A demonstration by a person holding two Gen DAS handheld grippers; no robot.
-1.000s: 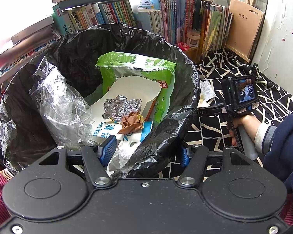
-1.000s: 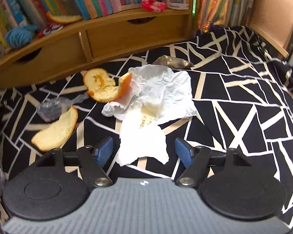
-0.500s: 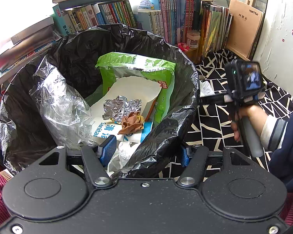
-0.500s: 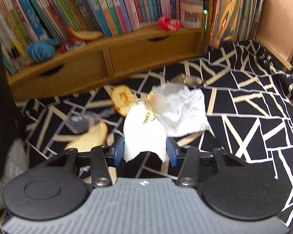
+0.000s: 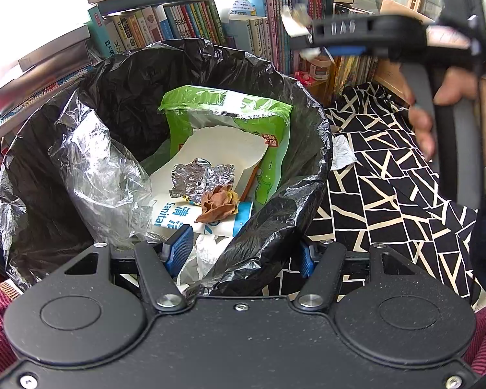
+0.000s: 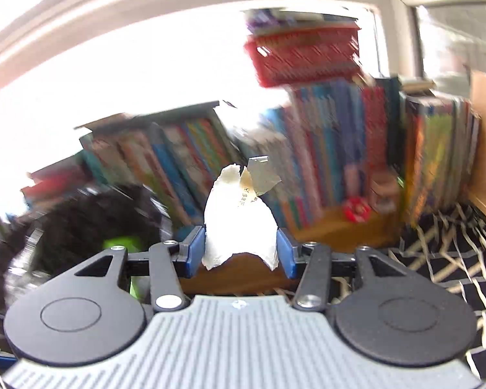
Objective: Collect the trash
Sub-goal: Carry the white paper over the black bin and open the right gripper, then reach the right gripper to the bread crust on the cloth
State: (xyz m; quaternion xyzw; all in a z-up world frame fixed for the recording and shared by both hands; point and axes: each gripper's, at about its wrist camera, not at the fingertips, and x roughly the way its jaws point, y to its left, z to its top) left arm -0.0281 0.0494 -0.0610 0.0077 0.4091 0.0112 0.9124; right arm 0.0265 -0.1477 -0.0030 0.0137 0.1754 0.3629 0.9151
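Observation:
A black trash bag [image 5: 129,81] stands open, with a green packet [image 5: 230,110], crumpled foil [image 5: 204,178] and clear plastic [image 5: 100,162] inside. My left gripper [image 5: 243,254] is shut on the bag's near rim and holds it still. My right gripper [image 5: 303,43] hangs high, to the right of the bag's mouth. A white scrap of paper [image 6: 239,227] stands up between its blue pads [image 6: 196,253], touching both; the jaws are opening slightly. From the right wrist view the right gripper [image 6: 241,253] points toward the bag [image 6: 81,220] at the left.
A white tissue [image 5: 341,157] lies on the black-and-white patterned cloth [image 5: 388,194] right of the bag. Rows of books [image 5: 184,26] stand behind, with a red basket [image 6: 304,55] on top. A person's hand [image 5: 437,103] grips the right gripper's handle.
My right gripper closed on the white paper lying on the cloth and lifted it up and left toward the bag. The left gripper and the bag have not moved.

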